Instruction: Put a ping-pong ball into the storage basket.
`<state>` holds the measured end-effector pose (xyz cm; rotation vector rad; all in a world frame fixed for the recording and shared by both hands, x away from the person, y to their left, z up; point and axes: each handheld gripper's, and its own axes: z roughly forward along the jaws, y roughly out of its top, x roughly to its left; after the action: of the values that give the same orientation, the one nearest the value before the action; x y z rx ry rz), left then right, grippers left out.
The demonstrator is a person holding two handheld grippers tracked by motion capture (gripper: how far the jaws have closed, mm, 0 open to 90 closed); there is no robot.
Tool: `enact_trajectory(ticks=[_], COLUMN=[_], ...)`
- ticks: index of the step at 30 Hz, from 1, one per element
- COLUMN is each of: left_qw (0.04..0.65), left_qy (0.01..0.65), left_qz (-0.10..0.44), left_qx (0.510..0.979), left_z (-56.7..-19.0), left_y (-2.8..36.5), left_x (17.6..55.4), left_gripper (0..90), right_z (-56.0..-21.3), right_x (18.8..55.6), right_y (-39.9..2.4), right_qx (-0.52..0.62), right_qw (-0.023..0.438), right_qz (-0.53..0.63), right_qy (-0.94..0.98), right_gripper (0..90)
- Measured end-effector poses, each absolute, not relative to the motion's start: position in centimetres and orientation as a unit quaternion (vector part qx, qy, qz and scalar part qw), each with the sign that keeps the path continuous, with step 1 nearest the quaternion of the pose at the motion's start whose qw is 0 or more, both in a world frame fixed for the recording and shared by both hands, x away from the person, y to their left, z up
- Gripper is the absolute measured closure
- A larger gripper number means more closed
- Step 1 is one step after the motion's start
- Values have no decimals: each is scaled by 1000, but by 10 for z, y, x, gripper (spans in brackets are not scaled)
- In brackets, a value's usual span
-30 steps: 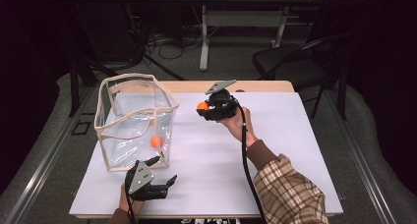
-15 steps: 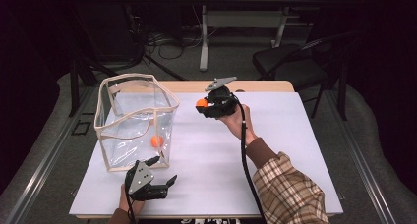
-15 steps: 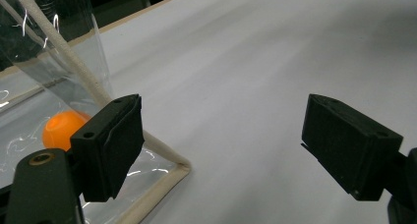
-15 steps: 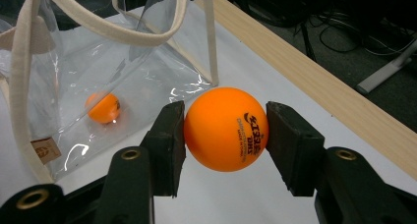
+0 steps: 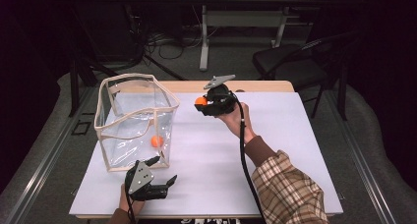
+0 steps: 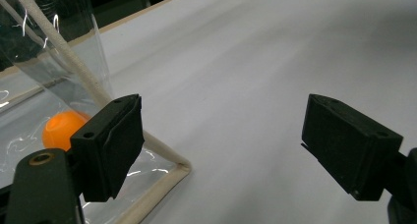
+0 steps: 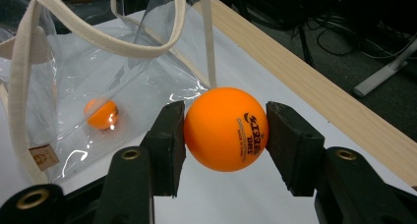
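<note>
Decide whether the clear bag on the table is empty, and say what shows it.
Not empty: one orange ball lies inside the clear bag; a second ball is outside, clamped in the right gripper.

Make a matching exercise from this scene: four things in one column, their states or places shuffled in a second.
1. right gripper
2. left gripper
3. clear bag
4. held ball

a. jaws wide apart, nothing between them
b. stands open-topped with an orange ball inside
c. clamped between two black jaws
d. raised beside the bag, shut on a ball

Pairs: 1-d, 2-a, 3-b, 4-c
</note>
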<state>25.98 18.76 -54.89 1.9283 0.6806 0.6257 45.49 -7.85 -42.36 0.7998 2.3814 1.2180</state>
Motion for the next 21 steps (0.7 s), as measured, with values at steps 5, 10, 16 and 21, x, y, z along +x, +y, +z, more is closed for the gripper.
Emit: enact_trajectory(ticks=[5,10,16,21], left_qw=[481,481,482,482], left_qy=[279,279,279,279], left_qz=[258,257,258,257], left_qx=[790,791,790,789], left_z=[-549,-549,-549,-549], left_y=[188,188,188,187], left_x=[259,260,259,260], left_gripper=[159,159,159,159], right_z=[-420,-417,-414,-411], right_x=[455,455,455,455], right_y=[-79,-78,-76,-76], right_qx=[282,281,280,281], right_qw=[177,180,183,184], right_qz=[431,435,438,443], right_qy=[839,836,834,832], right_gripper=[503,503,503,503])
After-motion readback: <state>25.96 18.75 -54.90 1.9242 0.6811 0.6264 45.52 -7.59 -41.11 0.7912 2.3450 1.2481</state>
